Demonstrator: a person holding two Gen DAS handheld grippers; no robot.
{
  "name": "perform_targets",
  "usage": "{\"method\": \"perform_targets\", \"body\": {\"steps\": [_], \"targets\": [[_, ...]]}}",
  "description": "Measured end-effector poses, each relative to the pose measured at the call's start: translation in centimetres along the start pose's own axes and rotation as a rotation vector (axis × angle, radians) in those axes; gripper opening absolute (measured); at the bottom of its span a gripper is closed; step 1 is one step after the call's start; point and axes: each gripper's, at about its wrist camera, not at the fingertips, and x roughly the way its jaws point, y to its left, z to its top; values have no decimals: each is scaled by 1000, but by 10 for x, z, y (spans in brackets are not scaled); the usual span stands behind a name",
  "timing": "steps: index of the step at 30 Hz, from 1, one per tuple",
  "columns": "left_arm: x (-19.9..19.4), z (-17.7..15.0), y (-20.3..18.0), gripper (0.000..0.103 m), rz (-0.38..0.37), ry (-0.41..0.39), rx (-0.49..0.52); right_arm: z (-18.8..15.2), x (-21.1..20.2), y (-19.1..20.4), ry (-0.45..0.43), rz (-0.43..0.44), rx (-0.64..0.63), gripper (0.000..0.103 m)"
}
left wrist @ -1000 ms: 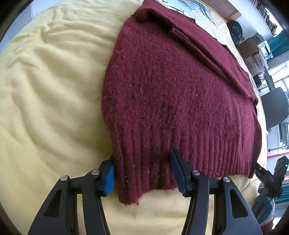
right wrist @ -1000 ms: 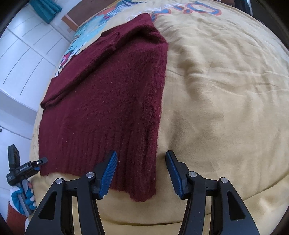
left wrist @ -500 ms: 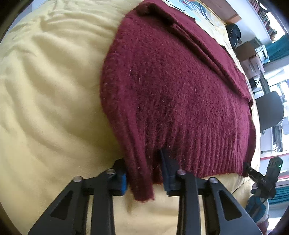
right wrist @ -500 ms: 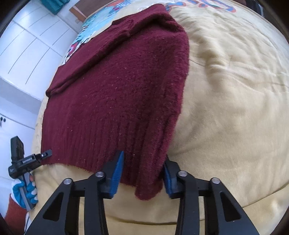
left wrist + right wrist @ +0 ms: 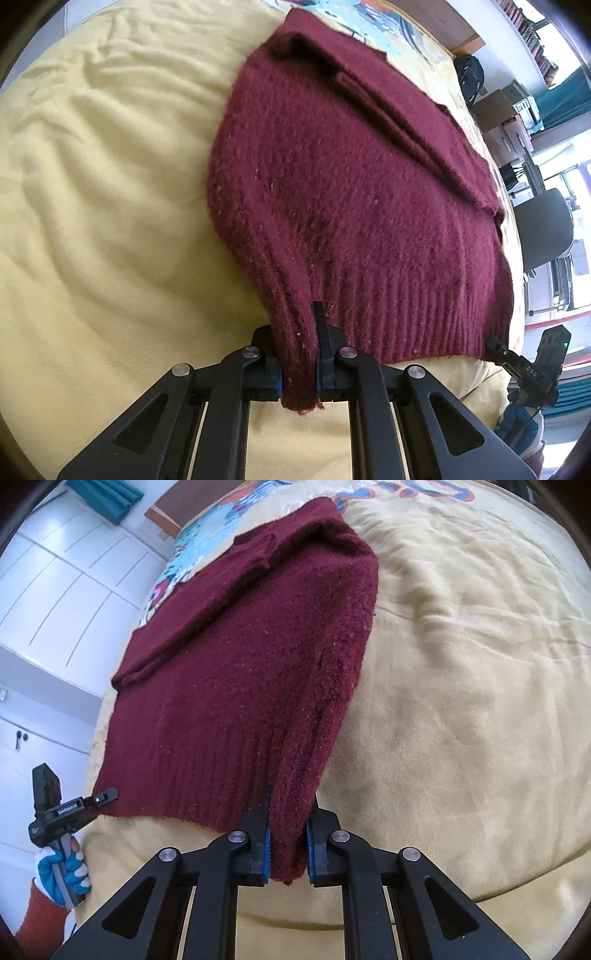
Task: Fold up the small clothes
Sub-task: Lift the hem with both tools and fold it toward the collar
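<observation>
A wrinkled yellow blanket (image 5: 92, 184) covers the bed, with wide bare room on both sides of the dark red knitted sweater (image 5: 351, 192) lying on it. The left gripper (image 5: 300, 373) pinches the sweater's ribbed hem at one near corner; the right gripper (image 5: 288, 849) pinches the other, its blue pads (image 5: 266, 853) pressing the fuzzy wool.

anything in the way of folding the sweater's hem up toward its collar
Nothing visible. Both grippers, left and right, are shut on the hem corners of the sweater, having just closed. The sweater's top is bare apart from its own folded sleeves, and the blanket around it holds nothing else.
</observation>
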Motion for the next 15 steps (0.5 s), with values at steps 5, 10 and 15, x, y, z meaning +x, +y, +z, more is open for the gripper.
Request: {"method": "perform_targets", "body": {"steps": [5, 10, 15], "targets": [[-10, 8, -6, 9, -18, -39, -1, 10, -13, 6, -14, 37, -9, 13], [-24, 27, -19, 9, -43, -80, 18, 30, -30, 20, -52, 63, -44, 13], [-44, 60, -35, 9, -66, -133, 48, 63, -62, 34, -128, 82, -84, 12]]}}
